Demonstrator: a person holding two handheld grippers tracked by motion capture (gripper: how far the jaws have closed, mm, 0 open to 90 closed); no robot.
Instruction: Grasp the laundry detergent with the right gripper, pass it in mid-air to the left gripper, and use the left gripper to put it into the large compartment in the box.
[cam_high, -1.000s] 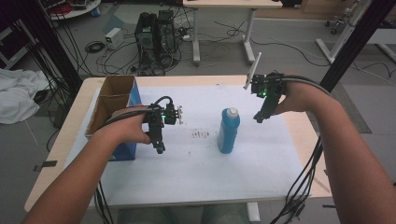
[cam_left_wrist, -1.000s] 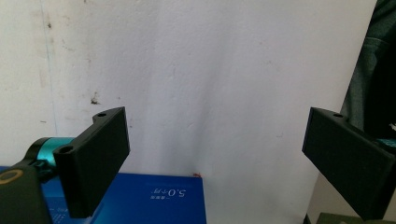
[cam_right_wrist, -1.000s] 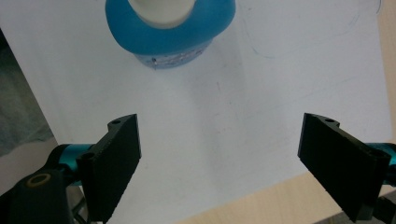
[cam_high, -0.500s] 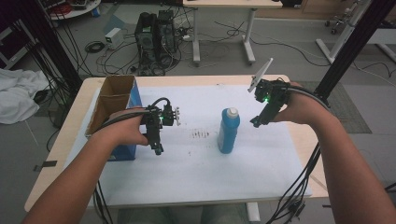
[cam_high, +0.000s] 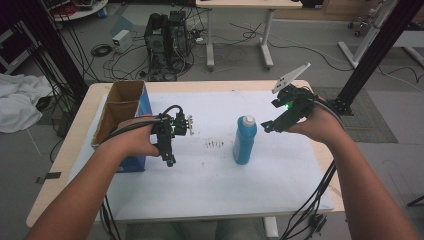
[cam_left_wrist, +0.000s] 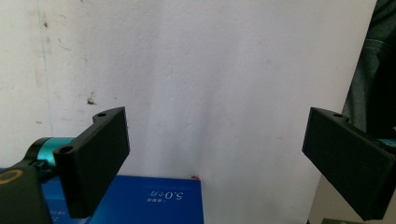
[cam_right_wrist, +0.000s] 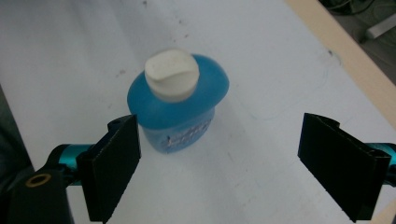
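A blue bottle with a white cap stands upright near the middle of the white table sheet. In the right gripper view the blue bottle sits ahead of the jaws, its cap facing up. My right gripper hovers just right of the bottle's top, open, nothing between its jaws. My left gripper points down at the sheet left of the bottle, open and empty.
An open cardboard box with blue sides stands at the left of the table, beside my left hand; its blue face shows below the left jaws. Small dark specks mark the sheet. Cables hang off the table's front.
My right gripper has moved left and slightly down, closer to the bottle's cap. The left gripper has stayed almost where it was.
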